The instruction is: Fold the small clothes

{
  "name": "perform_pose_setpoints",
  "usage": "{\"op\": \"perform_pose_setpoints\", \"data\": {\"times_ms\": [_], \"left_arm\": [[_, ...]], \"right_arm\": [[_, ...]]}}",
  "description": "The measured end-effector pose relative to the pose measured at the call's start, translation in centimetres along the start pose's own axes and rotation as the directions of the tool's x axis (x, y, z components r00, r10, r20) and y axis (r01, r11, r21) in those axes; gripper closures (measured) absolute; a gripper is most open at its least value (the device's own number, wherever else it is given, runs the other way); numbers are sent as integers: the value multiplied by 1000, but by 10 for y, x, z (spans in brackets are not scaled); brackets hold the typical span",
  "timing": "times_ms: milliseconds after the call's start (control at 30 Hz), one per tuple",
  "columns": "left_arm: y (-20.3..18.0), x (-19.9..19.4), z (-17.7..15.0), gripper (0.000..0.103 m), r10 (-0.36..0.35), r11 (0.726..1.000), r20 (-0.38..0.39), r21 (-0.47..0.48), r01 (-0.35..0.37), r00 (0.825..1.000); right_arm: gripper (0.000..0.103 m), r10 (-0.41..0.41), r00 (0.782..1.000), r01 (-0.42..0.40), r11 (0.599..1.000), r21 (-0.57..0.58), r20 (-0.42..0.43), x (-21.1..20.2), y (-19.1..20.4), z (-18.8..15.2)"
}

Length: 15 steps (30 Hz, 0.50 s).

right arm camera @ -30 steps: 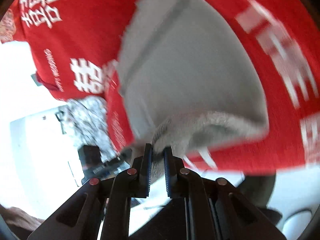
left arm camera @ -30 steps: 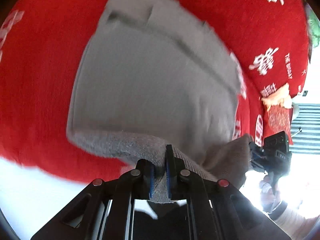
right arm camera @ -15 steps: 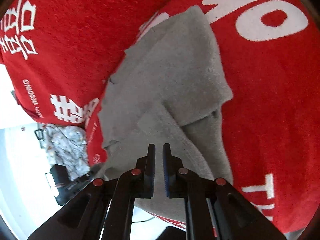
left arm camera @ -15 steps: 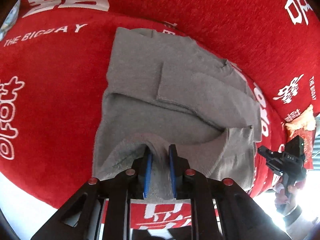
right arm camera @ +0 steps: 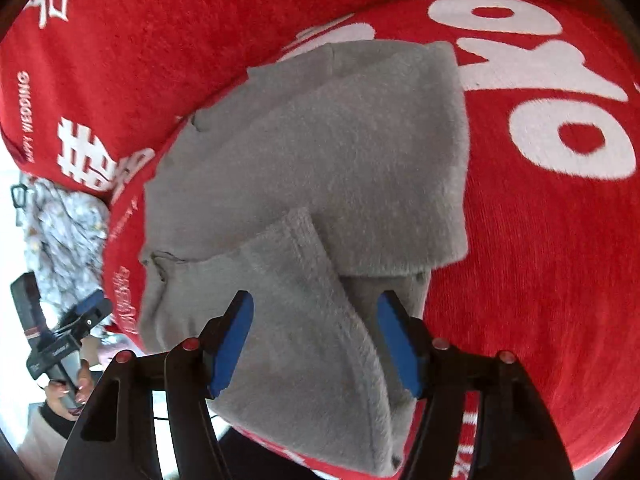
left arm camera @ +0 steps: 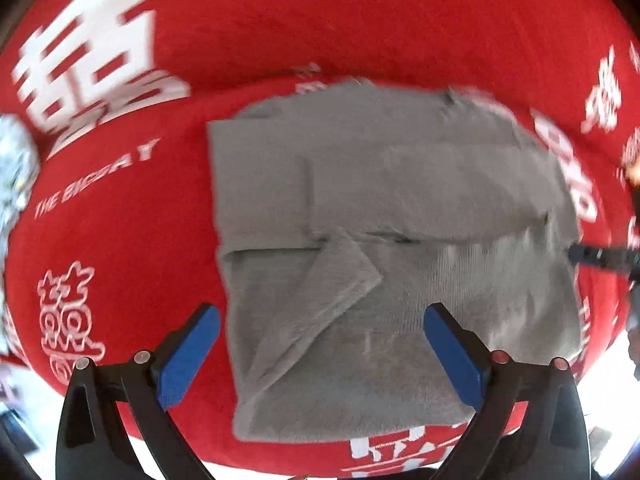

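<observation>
A small grey fleece garment (left arm camera: 380, 208) lies folded on a red cover with white characters (left arm camera: 120, 240). Its lower part is folded up over the rest. My left gripper (left arm camera: 320, 340) is open and empty above the garment's near edge. My right gripper (right arm camera: 316, 328) is open and empty above the garment (right arm camera: 320, 160) in the right wrist view, over a folded flap (right arm camera: 320, 320) near the cushion's edge. The right gripper's tip (left arm camera: 600, 258) shows at the far right of the left wrist view.
The red cover (right arm camera: 540, 240) spreads over a rounded cushion. A patterned grey-white cloth (right arm camera: 64, 240) lies at the left beyond the cushion's edge. The left gripper and the hand holding it (right arm camera: 60, 340) show at lower left of the right wrist view.
Both grippers have opened and let go of the grey garment. It was lifted a second ago, then laid down, and now lies folded on the red cover.
</observation>
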<state>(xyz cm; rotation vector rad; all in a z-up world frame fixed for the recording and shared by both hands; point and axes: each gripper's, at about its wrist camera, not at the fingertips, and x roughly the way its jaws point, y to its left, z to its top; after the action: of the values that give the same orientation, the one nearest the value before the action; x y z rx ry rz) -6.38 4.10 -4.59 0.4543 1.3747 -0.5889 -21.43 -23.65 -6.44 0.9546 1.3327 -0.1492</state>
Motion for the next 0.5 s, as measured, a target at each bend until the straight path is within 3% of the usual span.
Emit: {"op": "perform_pose_setpoints", "data": {"times_ms": [200,267,300,333,367,400,433,500], "left_arm": [[-12,54,2,2,58,990,-70,131,-48,996],[-8,64,2,16,68,988,-94,147,-54,993],[-5,67,2,24,31,990,-110,141,-15,993],[0,66,3,45,-23,992,-116,119,37,993],[4,64,4,59,-71,991,-119,102,83,990],[6,61,6,81,-92,989,-117,101,104,989],[10,57,8,90,-106,988,-118,101,118,987],[21,46,12,90,-166,983,-102,60,173,981]], "right_arm": [[34,-71,997,71,997,-16,3,11,11,1],[34,-85,996,85,996,-1,11,14,12,-1],[34,-104,995,104,995,1,9,18,13,-2],[40,-142,990,142,990,-9,9,21,16,-3],[49,-172,985,173,985,-24,14,22,19,-4],[88,-201,979,202,978,-47,10,23,24,-6],[97,-212,977,212,975,-61,0,24,29,-8],[97,-220,975,221,972,-82,27,13,41,-13]]}}
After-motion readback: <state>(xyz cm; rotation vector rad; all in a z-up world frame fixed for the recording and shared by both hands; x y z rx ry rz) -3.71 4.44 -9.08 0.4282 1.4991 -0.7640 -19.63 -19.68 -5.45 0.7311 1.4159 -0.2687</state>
